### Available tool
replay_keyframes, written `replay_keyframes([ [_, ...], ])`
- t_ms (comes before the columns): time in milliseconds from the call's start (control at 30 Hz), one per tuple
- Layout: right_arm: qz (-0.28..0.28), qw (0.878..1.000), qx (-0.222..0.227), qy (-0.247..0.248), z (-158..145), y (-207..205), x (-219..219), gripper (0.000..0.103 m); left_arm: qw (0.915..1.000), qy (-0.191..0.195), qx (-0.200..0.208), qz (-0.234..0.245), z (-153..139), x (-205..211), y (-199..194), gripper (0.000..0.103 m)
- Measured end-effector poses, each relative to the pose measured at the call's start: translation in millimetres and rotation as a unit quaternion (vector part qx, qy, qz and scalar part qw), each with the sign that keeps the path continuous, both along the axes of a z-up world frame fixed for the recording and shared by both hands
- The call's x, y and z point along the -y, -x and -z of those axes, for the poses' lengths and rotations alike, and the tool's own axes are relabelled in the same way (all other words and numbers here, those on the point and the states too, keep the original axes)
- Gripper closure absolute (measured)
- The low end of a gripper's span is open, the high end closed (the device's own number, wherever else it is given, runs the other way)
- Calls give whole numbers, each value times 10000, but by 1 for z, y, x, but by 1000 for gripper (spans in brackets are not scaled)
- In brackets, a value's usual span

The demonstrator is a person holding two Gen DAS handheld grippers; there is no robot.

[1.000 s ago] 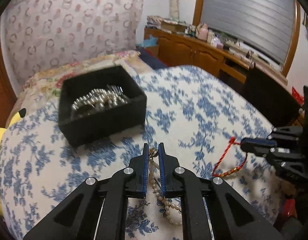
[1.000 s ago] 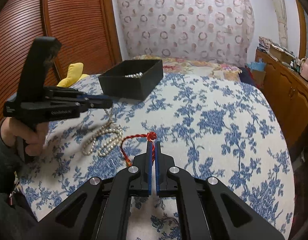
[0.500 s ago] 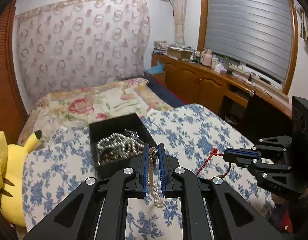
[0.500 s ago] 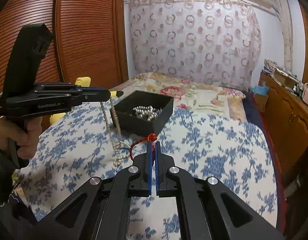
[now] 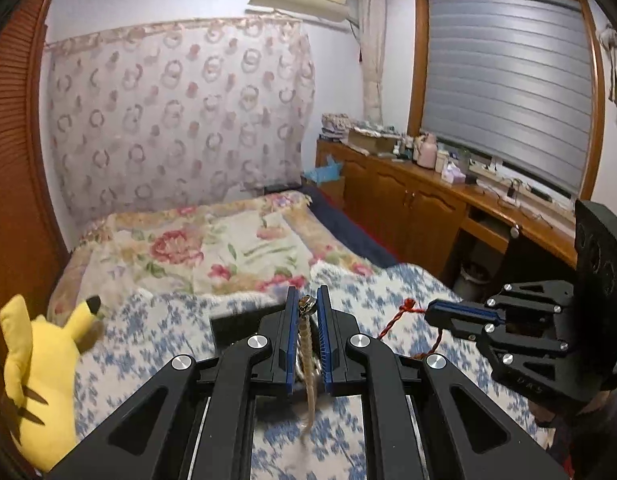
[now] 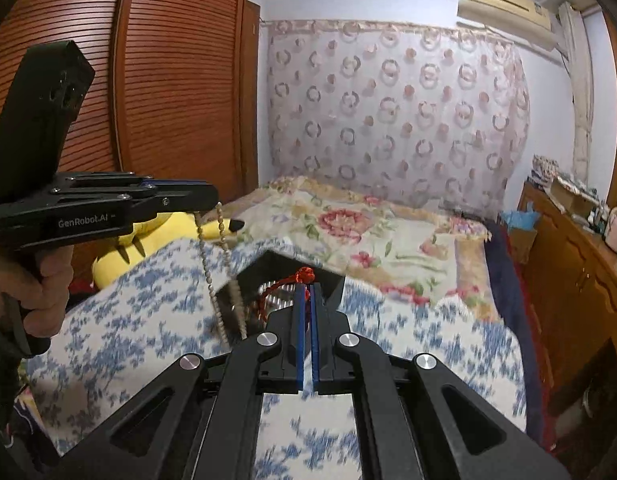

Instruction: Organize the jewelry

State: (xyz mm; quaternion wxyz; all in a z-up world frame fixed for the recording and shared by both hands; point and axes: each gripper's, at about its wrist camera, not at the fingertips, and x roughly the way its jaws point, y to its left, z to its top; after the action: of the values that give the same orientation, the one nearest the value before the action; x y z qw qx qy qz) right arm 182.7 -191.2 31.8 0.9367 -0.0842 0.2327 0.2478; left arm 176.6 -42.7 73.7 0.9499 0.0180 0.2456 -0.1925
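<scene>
My left gripper (image 5: 307,300) is shut on a pearl necklace (image 5: 306,344) that hangs down between its fingers, high over the bed. From the right wrist view the left gripper (image 6: 204,196) holds the necklace (image 6: 224,276) dangling beside the black jewelry box (image 6: 268,268). My right gripper (image 6: 307,286) is shut on a red cord bracelet (image 6: 304,276), held above the box. In the left wrist view the right gripper (image 5: 432,310) holds the red bracelet (image 5: 400,316) to the right. The box (image 5: 232,326) is mostly hidden behind my left fingers.
A blue-flowered quilt (image 6: 148,312) covers the bed, with a floral blanket (image 5: 212,248) beyond. A yellow plush toy (image 5: 36,364) lies at the left edge. A wooden cabinet (image 5: 428,204) with clutter stands at the right. A slatted wooden door (image 6: 168,80) is on the left.
Both grippers have risen well above the bed, lifting the pearl necklace and the red bracelet clear of the quilt. The box now sits low in both views, behind the fingers.
</scene>
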Motion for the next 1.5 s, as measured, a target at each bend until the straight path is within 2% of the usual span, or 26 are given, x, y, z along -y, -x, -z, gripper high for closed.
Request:
replay_keyframes([
  [167, -58, 9999, 83, 8, -13, -21, -9, 100, 9999, 44, 147, -77, -21, -6, -21, 95],
  [333, -126, 9999, 49, 63, -11, -40, -19, 100, 9998, 70, 144, -137, -28, -11, -44, 95],
  [433, -168, 9998, -58, 105, -1, -49, -24, 100, 9998, -3, 25, -176, -16, -14, -57, 95],
  [767, -314, 9971, -603, 355, 50, -77, -54, 100, 9972, -91, -649, -354, 52, -27, -85, 94],
  [800, -324, 9968, -636, 355, 53, -78, -56, 100, 9971, -101, -664, -371, 55, -29, -85, 91],
  [867, -331, 9963, -714, 357, 57, -81, -59, 100, 9967, -124, -684, -412, 62, -32, -81, 74],
  [900, -330, 9962, -713, 365, 58, -82, -59, 99, 9967, -128, -667, -449, 63, -35, -79, 60],
  [933, -312, 9964, -702, 358, 58, -82, -59, 99, 9966, -127, -651, -487, 65, -37, -77, 51],
  [967, -274, 9964, -723, 351, 60, -83, -59, 99, 9964, -120, -646, -526, 68, -40, -73, 48],
  [1033, -222, 9963, -759, 330, 61, -84, -57, 94, 9956, -113, -674, -638, 72, -47, -66, 33],
  [1133, -110, 9969, -746, 220, 59, -81, -51, 73, 9943, -157, -660, -817, 78, -55, -53, 21],
  [1167, -71, 9971, -737, 164, 58, -79, -48, 68, 9939, -163, -652, -869, 79, -57, -48, 18],
  [1233, -8, 9973, -724, 103, 57, -74, -43, 68, 9933, -161, -626, -954, 81, -61, -38, 10],
  [1333, 125, 9975, -693, -41, 56, -59, -33, 64, 9926, -159, -571, -1059, 83, -67, -20, 8],
  [1367, 166, 9977, -657, -80, 55, -53, -31, 56, 9920, -189, -547, -1123, 83, -67, -13, 8],
  [1433, 222, 9979, -594, -143, 55, -42, -25, 50, 9909, -246, -495, -1224, 83, -68, 0, 8],
  [1500, 315, 9979, -528, -216, 54, -30, -18, 38, 9901, -294, -448, -1296, 83, -69, 12, 8],
])
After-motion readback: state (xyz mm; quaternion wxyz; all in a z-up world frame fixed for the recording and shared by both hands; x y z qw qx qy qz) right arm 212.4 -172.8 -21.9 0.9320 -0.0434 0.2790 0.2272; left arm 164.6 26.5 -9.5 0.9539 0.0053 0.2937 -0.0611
